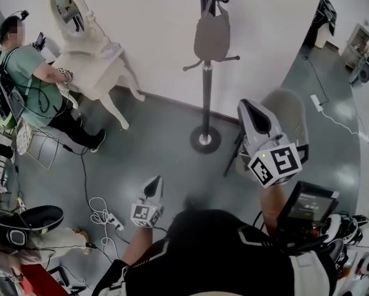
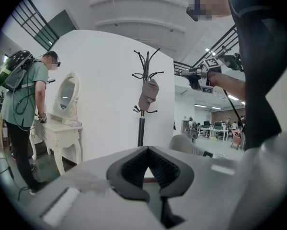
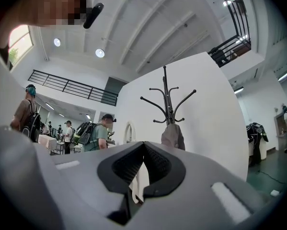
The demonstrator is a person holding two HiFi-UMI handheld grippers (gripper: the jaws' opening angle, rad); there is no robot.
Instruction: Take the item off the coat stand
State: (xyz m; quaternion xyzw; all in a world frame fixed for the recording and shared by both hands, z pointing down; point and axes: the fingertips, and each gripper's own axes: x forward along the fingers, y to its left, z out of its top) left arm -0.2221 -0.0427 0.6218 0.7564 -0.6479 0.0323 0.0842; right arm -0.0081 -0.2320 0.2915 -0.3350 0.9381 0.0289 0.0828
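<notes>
Head view: shows the grey bag point(image 1: 212, 36) hung high on the coat stand point(image 1: 206, 91), across the floor and well apart from both tools. Carries the right tool point(image 1: 247, 108) raised toward the stand, probably aiming the reach; left tool point(image 1: 153, 187) low, idle.

Left gripper view: finds left tool point(image 2: 148, 147) pressed together, nothing between the jaws.

Right gripper view: same for right tool point(image 3: 143, 143), closed and empty, pointed at the bag point(image 3: 172, 137); needs parting before any grab.

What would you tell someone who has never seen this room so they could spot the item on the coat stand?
Look at the white partition wall; in front of it stands a black coat stand, between a white dressing table and a grey chair. The item is the grey-brown bag hanging by its handles from the upper hooks, the only thing on the stand.
</notes>
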